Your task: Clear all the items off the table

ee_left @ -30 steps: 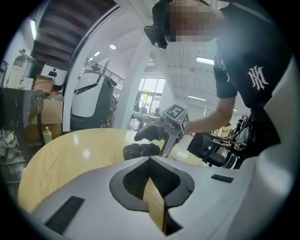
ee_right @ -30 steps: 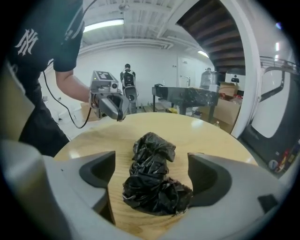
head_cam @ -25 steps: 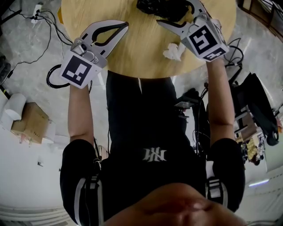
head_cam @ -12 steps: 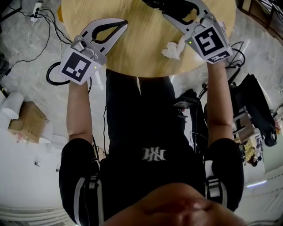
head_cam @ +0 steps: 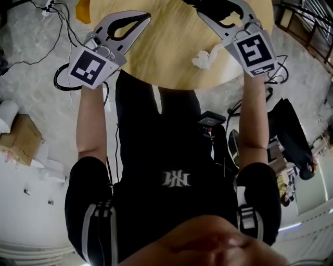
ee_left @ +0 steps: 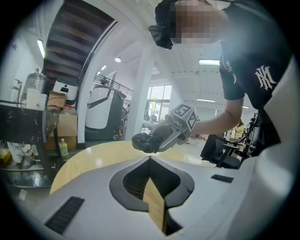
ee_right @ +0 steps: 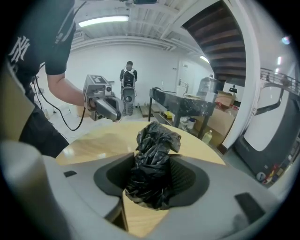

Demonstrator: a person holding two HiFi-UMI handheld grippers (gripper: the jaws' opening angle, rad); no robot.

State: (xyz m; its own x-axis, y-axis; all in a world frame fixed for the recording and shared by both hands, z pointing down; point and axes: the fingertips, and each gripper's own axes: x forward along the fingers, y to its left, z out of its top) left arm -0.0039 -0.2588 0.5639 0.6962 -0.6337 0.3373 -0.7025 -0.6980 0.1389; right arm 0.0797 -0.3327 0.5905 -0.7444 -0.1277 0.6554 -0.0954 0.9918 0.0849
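Note:
The round wooden table (head_cam: 171,47) fills the top of the head view. My right gripper (head_cam: 205,6) is shut on a crumpled black plastic bag (head_cam: 213,8), held above the table's far side. Its jaws have just been closing with the bag between them. In the right gripper view the bag (ee_right: 157,136) bulges up out of the right gripper (ee_right: 152,159). A crumpled white tissue (head_cam: 205,58) lies near the table's front edge, below that gripper. My left gripper (head_cam: 147,18) hovers over the table's left part, shut and empty; in its own view the left gripper (ee_left: 150,159) looks towards the bag (ee_left: 145,142).
Cables (head_cam: 62,31) and an orange thing (head_cam: 82,10) lie on the floor left of the table, with a cardboard box (head_cam: 21,140) further left. A black chair (head_cam: 294,135) stands to the right. A person (ee_right: 127,79) stands far off; shelving (ee_left: 28,131) lies beyond the table.
The right gripper's jaws narrowed onto the black bag and it lifted off the table. The left gripper drifted upward and further over the table, still shut.

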